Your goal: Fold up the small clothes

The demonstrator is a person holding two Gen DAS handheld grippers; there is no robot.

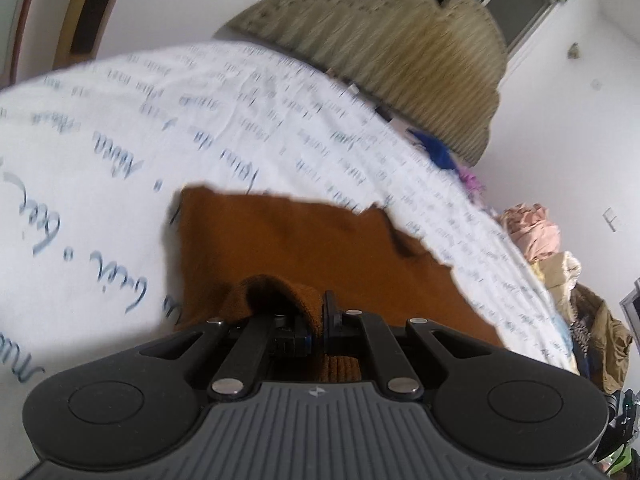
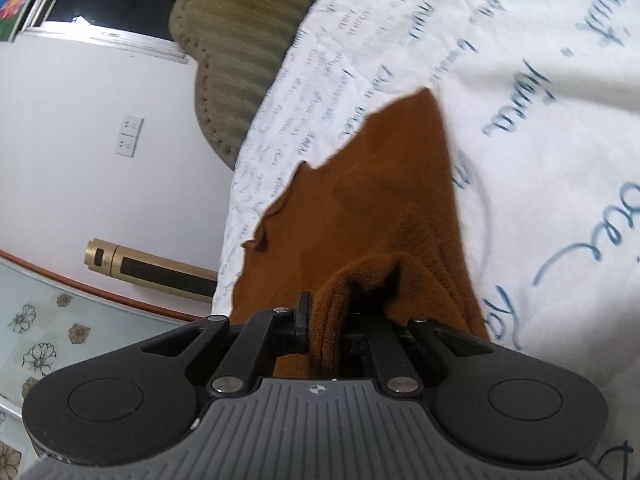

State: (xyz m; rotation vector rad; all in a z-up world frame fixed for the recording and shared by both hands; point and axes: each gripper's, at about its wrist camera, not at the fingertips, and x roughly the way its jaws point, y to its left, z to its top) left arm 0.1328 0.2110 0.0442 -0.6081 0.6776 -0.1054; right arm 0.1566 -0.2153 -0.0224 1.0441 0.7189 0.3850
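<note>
1. The task's thing is a small brown cloth (image 1: 320,248), a knitted-looking garment, lying on a bed covered by a white sheet printed with blue handwriting (image 1: 120,128). Most of it rests on the sheet, while the near edge is lifted by both tools.

2. The left tool (image 1: 316,320) is clamped shut on a bunched fold of the cloth's near edge; the fabric humps up over one finger and runs down between the two.

3. The right tool (image 2: 328,320) is likewise closed on a thick roll of the same cloth (image 2: 380,208), pinched between its fingers. The pads press on the fabric, so the grip looks firm.

4. Judging by this, the fold is in its early part: both near corners are taken, but the far edge, ragged and uneven in both views, lies flat and uncovered. No layer is seen doubled over the body of the cloth.

5. What is left, as a judgement: carry the held edge over to the far edge, lay it down, release, and perhaps fold again.

6. A heap of other clothes (image 1: 536,232) lies at the bed's far side, so more pieces likely wait.
</note>
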